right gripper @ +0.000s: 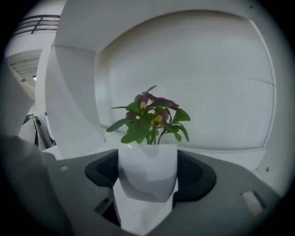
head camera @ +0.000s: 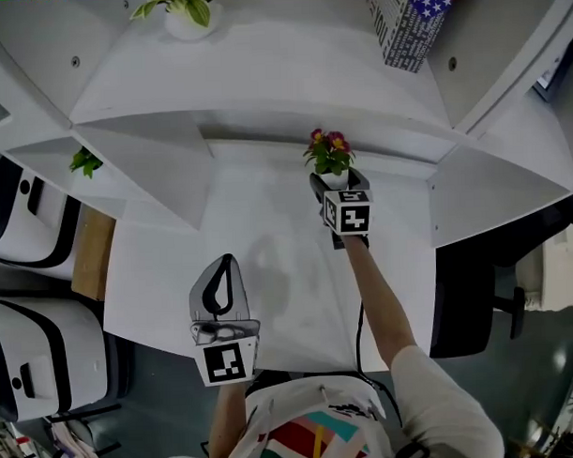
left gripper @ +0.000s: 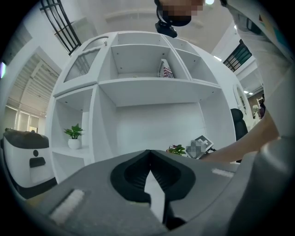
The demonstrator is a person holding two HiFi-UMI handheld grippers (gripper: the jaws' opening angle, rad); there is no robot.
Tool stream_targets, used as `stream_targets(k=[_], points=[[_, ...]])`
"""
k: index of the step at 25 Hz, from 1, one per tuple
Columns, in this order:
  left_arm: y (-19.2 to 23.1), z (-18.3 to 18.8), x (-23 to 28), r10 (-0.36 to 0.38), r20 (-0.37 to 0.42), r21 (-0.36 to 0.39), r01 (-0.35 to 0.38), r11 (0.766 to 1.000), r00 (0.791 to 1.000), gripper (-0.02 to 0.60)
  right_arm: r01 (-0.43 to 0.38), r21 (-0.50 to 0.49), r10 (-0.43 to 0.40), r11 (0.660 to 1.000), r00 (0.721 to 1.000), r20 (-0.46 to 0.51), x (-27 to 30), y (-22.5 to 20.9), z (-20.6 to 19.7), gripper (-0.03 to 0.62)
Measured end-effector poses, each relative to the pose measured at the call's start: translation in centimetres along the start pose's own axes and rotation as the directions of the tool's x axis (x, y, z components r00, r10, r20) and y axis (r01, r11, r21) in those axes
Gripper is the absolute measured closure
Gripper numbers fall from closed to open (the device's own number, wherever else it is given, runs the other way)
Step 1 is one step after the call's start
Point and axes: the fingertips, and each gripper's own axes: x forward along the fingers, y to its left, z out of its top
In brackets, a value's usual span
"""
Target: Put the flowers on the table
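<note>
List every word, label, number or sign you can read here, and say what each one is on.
No text here can be read.
On the box with the stars-and-stripes pattern: print too small to read.
On the left gripper and the right gripper: square black-and-white markers, patterns only, no letters.
On the flower pot: plain white, no label.

open table point(head camera: 270, 290) near front; shelf unit point(head camera: 263, 83) close behind flowers point(head camera: 329, 152)
</note>
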Motion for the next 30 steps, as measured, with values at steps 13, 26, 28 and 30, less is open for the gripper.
stream_targets(k=[13, 26, 28, 30], points=[[2.1, -3.3, 1.0, 0.049, -0.089, 0.027, -0.047, 0.999, 0.995, 0.578, -0.054, -0.049, 0.052, 0.997, 0.998, -0.043, 5.8, 1.8, -3.9, 0.253], [2.5, -4.2, 1.6, 0.058, -0.107, 0.024, -0.056, 0.998, 0.993, 0.578, -0.065, -0.061, 0.062, 0.996, 0.997, -0.047, 6.9, 1.7, -4.9, 0.253], [2.8, -4.1, 1.4, 0.068, -0.105, 0.029, -0.065, 0.997, 0.992, 0.578, -0.065, -0.058, 0.062, 0.996, 0.997, -0.054, 6.9, 1.6, -5.2, 0.253], [3.2, -4.2, 1.2, 0.080, -0.108, 0.031, -0.077, 0.997, 0.991, 0.578, -0.064, -0.049, 0.061, 0.997, 0.997, -0.054, 6.9, 1.6, -5.3, 0.253]])
